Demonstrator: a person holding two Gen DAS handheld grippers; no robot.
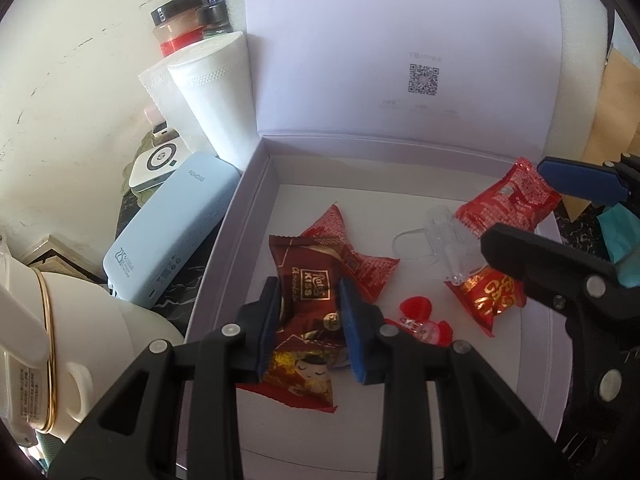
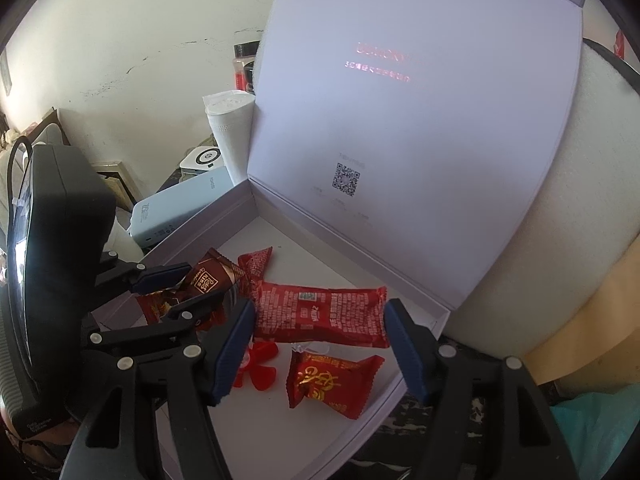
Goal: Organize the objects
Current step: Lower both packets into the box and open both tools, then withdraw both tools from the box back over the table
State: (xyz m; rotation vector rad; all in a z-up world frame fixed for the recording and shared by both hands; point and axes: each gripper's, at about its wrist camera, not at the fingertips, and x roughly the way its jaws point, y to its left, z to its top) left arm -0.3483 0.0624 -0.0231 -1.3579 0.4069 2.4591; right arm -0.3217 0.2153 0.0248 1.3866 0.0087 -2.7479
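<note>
An open white box (image 1: 256, 184) with its lid upright holds several wrapped candies. My left gripper (image 1: 310, 320) is shut on a dark brown chocolate packet (image 1: 308, 280) over the box's left half; it also shows in the right wrist view (image 2: 208, 280). My right gripper (image 2: 320, 344) is shut on a red snack packet (image 2: 320, 312), held by its ends above the box floor; it shows in the left wrist view (image 1: 508, 200). Below lie a red-and-gold candy (image 2: 332, 380), a red packet (image 1: 360, 256), a red-and-gold cartoon packet (image 1: 304, 376), a clear plastic piece (image 1: 448, 236) and a small red-ended candy (image 1: 420, 316).
Left of the box stand a light blue case (image 1: 168, 236), a white paper cup (image 1: 216, 92), a small white device (image 1: 156, 164), jars (image 1: 180, 24) and a white jug with a gold band (image 1: 80, 340). A white foam block (image 2: 560, 200) and a brown envelope (image 1: 616, 100) are on the right.
</note>
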